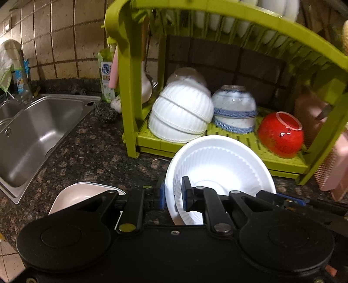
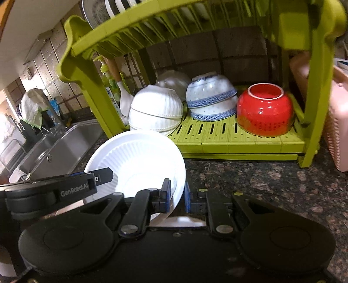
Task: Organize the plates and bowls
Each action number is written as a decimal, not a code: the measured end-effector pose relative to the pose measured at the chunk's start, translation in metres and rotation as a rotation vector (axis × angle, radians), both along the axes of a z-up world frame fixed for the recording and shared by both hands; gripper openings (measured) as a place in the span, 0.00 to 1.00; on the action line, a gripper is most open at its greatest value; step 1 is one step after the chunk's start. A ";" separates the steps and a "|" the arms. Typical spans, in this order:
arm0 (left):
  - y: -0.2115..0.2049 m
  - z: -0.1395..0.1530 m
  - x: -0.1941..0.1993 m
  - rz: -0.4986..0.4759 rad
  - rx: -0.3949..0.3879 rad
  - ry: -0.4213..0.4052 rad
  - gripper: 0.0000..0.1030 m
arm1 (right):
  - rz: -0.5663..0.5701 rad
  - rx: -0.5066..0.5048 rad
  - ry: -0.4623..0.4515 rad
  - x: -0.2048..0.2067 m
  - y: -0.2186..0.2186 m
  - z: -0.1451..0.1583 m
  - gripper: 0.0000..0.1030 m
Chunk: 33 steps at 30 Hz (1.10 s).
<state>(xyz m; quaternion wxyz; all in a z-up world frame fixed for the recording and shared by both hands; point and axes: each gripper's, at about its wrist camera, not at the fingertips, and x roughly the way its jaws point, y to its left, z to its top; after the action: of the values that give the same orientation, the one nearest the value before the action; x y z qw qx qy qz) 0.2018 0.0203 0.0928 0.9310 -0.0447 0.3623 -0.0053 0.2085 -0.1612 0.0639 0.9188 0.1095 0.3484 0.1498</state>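
I have the white ribbed bowl (image 1: pixel 219 174) held tilted above the dark speckled desk (image 1: pixel 91 152), just in front of the green dish rack (image 1: pixel 128 87). My left gripper (image 1: pixel 174 196) has its fingers pinching the bowl's near rim on its left side, one blue pad inside the wall and one outside. My right gripper (image 2: pixel 176 197) straddles the rim on the bowl's other side, its fingers close on either side of the wall; I cannot tell whether the outer pad truly touches. In the right wrist view the left gripper's arm reaches in over the bowl from the left. On the rack's lower shelf I see a leaning stack of white ribbed bowls (image 1: pixel 180 111) upside down, then two blue-patterned bowls (image 1: pixel 235 108) stacked upside down, then a red bowl (image 1: pixel 280 135) tipped on its side at the right. Plates stand in the upper tier (image 2: pixel 104 10). A square white dish (image 1: pixel 80 193) sits on the desk beside my left gripper, and the steel sink (image 1: pixel 37 135) lies further left.
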 end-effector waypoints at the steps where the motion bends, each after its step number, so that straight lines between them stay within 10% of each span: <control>1: -0.002 0.003 -0.005 -0.007 -0.002 -0.007 0.18 | -0.002 0.001 -0.005 -0.005 -0.002 0.002 0.15; 33: -0.052 -0.028 -0.064 -0.186 0.112 0.140 0.19 | -0.003 -0.078 0.054 -0.069 -0.043 -0.024 0.14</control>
<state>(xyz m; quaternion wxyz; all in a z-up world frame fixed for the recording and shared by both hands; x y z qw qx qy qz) 0.1373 -0.0321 0.0643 0.9000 0.0408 0.4286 -0.0685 0.1391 -0.2038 0.0396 0.9128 0.0784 0.3785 0.1317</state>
